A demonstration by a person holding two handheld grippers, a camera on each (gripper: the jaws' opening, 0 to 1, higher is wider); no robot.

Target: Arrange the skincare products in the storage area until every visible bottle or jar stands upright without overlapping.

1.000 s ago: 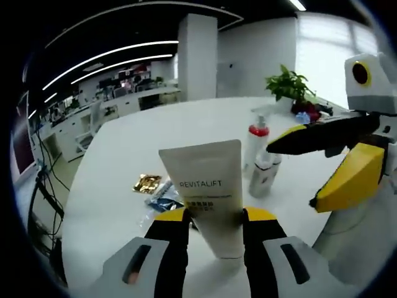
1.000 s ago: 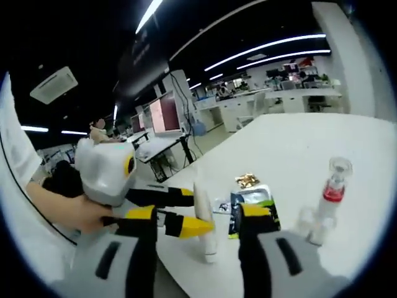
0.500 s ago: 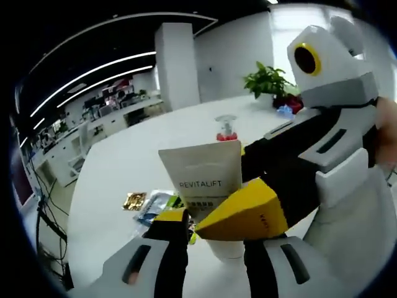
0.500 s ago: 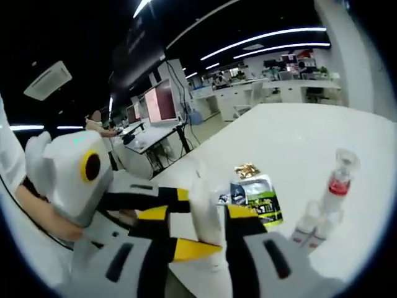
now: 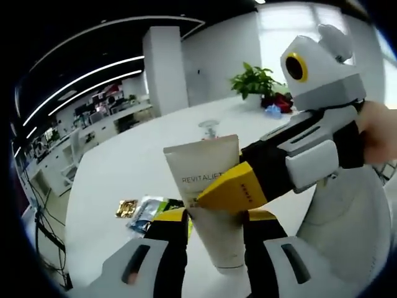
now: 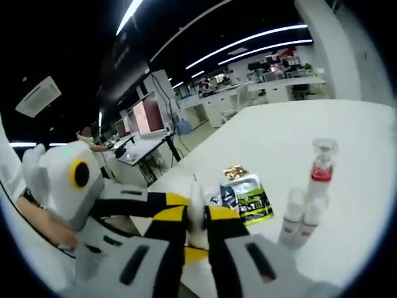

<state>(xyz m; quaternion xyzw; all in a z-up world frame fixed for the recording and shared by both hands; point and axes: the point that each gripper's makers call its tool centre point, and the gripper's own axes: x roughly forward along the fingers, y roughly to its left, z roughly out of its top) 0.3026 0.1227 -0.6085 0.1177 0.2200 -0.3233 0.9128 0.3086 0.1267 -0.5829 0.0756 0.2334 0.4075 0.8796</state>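
Both claws clamp the Revitalift tube [image 5: 208, 186] above the white counter [image 5: 124, 180]: left claw [image 5: 214, 217] low, right claw [image 6: 197, 217] edge-on. Beside it, right gripper view shows pump bottle [image 6: 319, 167], office desks behind.

Matt plastic tube [image 5: 208, 198], glossy sachets [image 6: 248, 197]

Potted plant [image 5: 256, 81], desks w/ monitors [image 6: 151, 116]

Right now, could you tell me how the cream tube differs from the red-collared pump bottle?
The cream tube is flat, wide and off-white, printed REVITALIFT; the pump bottle is slim with a red collar and a clear cap. The tube is clamped between both sets of tongs, left and right; the bottle stands free on the white table. Both are upright.
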